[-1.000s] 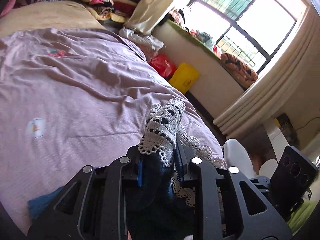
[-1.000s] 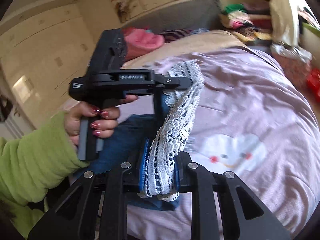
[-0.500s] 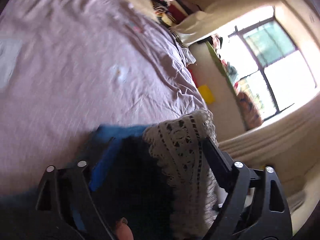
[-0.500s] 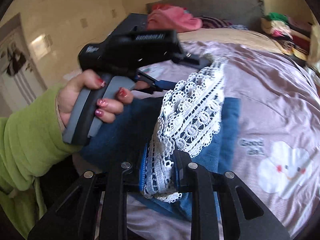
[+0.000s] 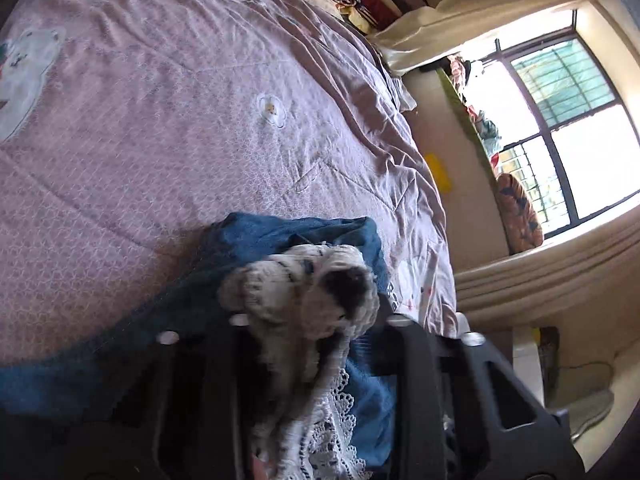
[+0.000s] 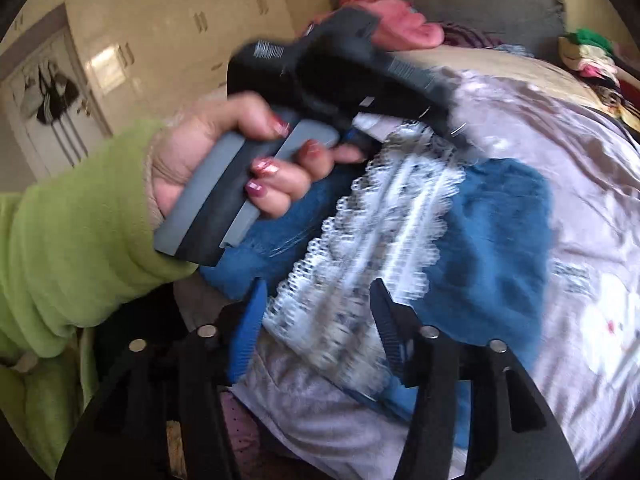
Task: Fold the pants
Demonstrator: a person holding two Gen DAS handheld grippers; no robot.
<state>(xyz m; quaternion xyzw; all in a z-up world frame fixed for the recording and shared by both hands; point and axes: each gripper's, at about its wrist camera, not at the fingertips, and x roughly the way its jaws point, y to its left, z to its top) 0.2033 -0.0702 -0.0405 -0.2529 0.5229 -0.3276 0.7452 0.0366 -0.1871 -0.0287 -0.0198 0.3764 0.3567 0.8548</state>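
On pink bedspread (image 5: 168, 128) — blue pants (image 6: 500, 232), white lace hem bunched; left jaws closing on lace, right jaws opening around it.

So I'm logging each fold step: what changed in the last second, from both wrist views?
Both grippers brought the lace-trimmed hem down from mid-air onto the blue pants on the lilac bedspread. The right hand-held gripper, clamped before, is opening around the lace. The left hand-held gripper opened briefly and is closing on the lace again. The bedspread stayed put.
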